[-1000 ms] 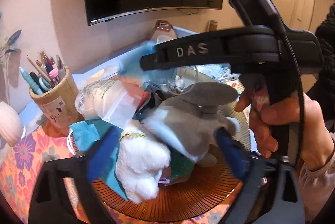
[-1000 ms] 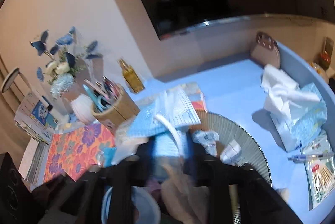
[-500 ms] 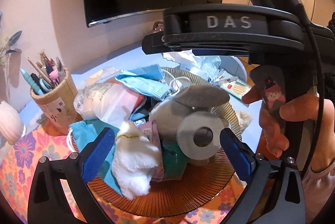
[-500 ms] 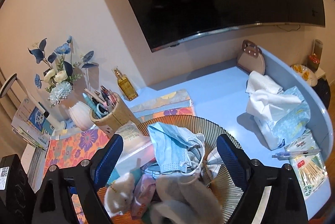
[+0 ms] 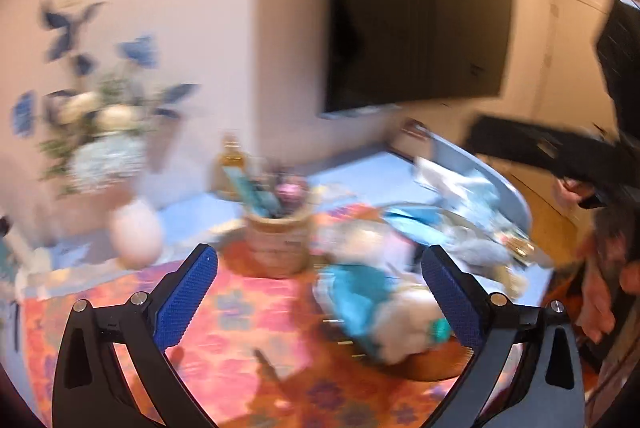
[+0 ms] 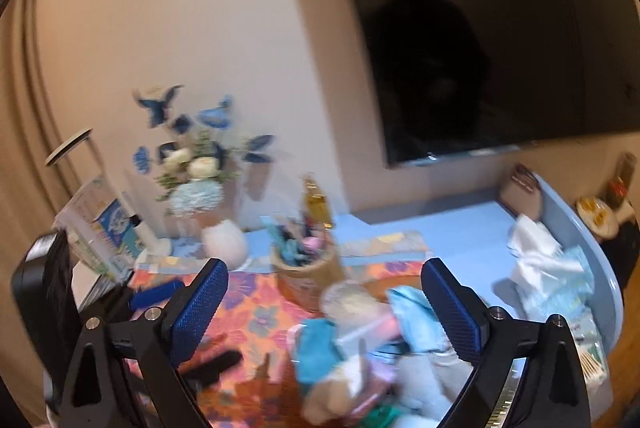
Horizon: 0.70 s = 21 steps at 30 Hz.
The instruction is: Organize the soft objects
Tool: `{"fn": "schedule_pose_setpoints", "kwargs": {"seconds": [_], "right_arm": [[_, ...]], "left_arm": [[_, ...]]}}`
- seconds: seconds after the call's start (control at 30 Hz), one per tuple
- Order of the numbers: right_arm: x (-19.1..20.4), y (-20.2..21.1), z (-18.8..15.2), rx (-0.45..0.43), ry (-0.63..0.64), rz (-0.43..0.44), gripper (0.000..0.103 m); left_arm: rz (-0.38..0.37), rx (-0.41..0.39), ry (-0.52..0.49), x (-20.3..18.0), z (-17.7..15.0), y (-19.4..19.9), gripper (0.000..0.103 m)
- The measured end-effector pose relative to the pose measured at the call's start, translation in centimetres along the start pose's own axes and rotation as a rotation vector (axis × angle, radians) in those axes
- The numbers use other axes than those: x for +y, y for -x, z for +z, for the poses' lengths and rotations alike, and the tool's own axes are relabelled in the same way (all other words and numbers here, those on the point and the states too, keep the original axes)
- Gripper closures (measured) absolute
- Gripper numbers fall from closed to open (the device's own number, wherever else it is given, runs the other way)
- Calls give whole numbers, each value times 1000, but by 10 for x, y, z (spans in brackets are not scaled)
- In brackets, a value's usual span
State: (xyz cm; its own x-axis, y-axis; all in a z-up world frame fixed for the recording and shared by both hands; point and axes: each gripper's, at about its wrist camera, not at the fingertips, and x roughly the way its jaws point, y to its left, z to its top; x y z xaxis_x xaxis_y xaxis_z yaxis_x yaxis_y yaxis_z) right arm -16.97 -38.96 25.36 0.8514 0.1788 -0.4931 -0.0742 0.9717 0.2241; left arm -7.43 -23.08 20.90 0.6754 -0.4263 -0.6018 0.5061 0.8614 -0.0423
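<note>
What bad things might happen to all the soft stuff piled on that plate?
The soft toys, mask and cloths are heaped high on the woven plate, so something near its edge might slide off. The pen cup and glass bottle stand close behind; a careless reach with either open gripper could tip them.

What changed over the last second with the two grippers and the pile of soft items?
Both grippers pulled up and back from the pile. The right gripper has just been opening and let go of the light blue face mask, which it left on the pile; nothing is between its jaws now. The left gripper stays open and empty. The pen holder stayed put.
</note>
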Motion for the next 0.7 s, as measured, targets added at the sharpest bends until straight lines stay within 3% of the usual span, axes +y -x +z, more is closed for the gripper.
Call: {"fn": "schedule_pose_setpoints", "kwargs": {"seconds": [0.23, 0.43, 0.7], "right_arm": [[74, -43, -29, 50, 39, 97, 0], [121, -106, -83, 166, 39, 117, 0], [139, -170, -149, 336, -17, 66, 0]], "left_arm": [[277, 46, 135, 89, -23, 9, 1], [330, 117, 244, 148, -71, 1, 1], [361, 207, 349, 191, -135, -20, 1]]}}
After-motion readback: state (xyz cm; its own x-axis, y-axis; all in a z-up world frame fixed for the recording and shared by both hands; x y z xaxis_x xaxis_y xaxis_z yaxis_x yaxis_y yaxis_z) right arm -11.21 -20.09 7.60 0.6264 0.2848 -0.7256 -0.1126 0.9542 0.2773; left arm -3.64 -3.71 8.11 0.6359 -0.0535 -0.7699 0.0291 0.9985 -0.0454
